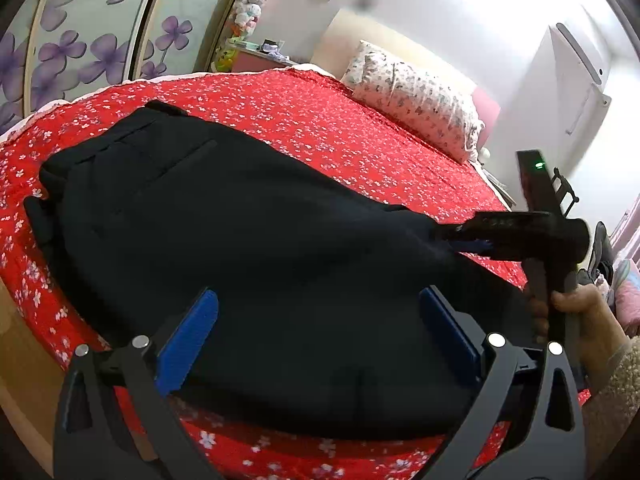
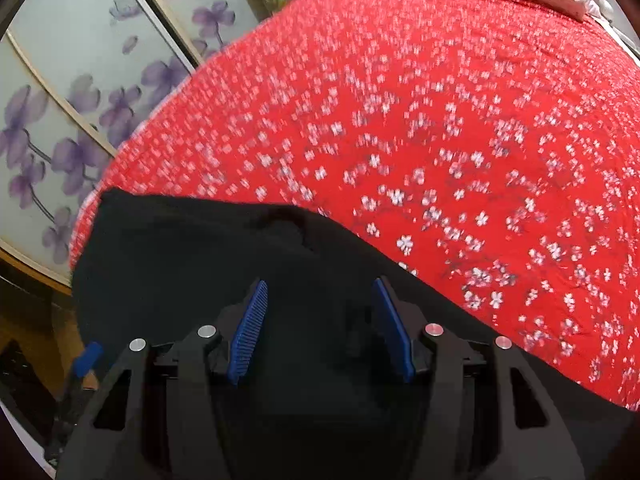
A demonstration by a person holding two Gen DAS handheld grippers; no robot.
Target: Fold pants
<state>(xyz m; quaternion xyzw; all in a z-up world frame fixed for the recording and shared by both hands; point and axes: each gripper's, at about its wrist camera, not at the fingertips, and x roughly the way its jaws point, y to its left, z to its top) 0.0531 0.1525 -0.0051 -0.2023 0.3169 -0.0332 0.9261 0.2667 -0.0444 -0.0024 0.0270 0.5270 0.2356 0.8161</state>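
Note:
Black pants [image 1: 240, 248] lie on a red flowered bedspread [image 1: 340, 128], waistband toward the far left. My left gripper [image 1: 320, 308] is open, its blue pads wide apart just above the near part of the pants. My right gripper shows in the left wrist view [image 1: 468, 240] at the right edge of the pants, held by a hand [image 1: 576, 304], touching the cloth. In the right wrist view the pants [image 2: 200, 248] fill the lower left, and my right gripper [image 2: 320, 300] is open with the black cloth between and under its blue pads [image 2: 248, 332].
A flowered white pillow [image 1: 416, 100] lies at the head of the bed. Sliding wardrobe doors with purple flowers [image 1: 80, 52] stand past the far left side. A nightstand with toys [image 1: 256, 52] is behind. The wooden bed edge [image 1: 16, 352] is at lower left.

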